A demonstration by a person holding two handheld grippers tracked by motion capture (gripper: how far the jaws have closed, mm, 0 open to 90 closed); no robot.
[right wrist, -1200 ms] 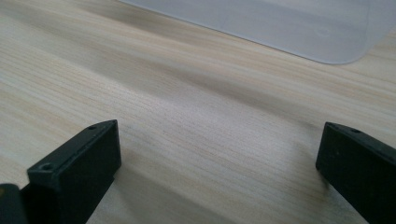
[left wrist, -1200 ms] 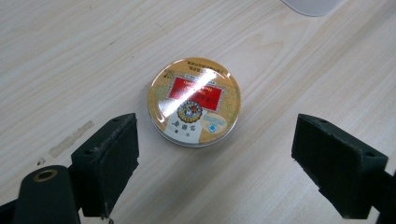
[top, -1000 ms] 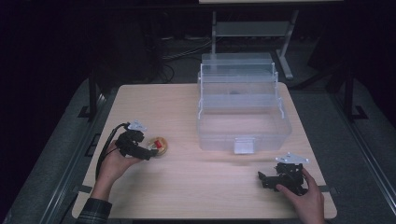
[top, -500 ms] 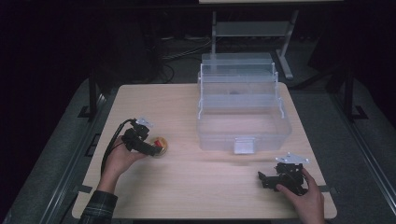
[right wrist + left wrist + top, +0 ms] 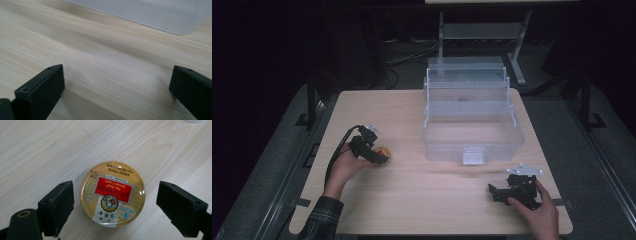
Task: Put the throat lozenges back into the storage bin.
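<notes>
Left gripper (image 5: pixel 115 202): held over the round candy tin, jaws spread wide with one on each side of it; neither jaw touches the tin, a strip of bare wood shows on both sides, narrower on the left of the left gripper view

Left gripper from above (image 5: pixel 371 152): gripped in the person's left hand (image 5: pixel 346 169) at the left part of the table, its black cable looping back toward the forearm

Candy tin (image 5: pixel 112 193): flat on the wood, lid up, gold rim with a red label panel and a round emblem below it; the print reads upside down in the left gripper view. In the high view the tin (image 5: pixel 384 152) peeks out just beside the gripper's tip, well left of the clear box

Right gripper (image 5: pixel 116 92): jaws apart with nothing between them, low over bare wood; the near corner of the clear box sits ahead at the top of its view

Right gripper from above (image 5: pixel 504 192): in the person's right hand (image 5: pixel 537 212) near the front right corner of the table, grey plate on top, jaws toward the left

Clear box (image 5: pixel 472 125): a see-through plastic case standing open at the far middle of the table, tiered trays stepped up at the back, a latch tab at the front

Table (image 5: pixel 437 210): pale wood grain, dark floor around it

Sleeve (image 5: pixel 319 220): plaid, on the left forearm at the bottom edge
</notes>
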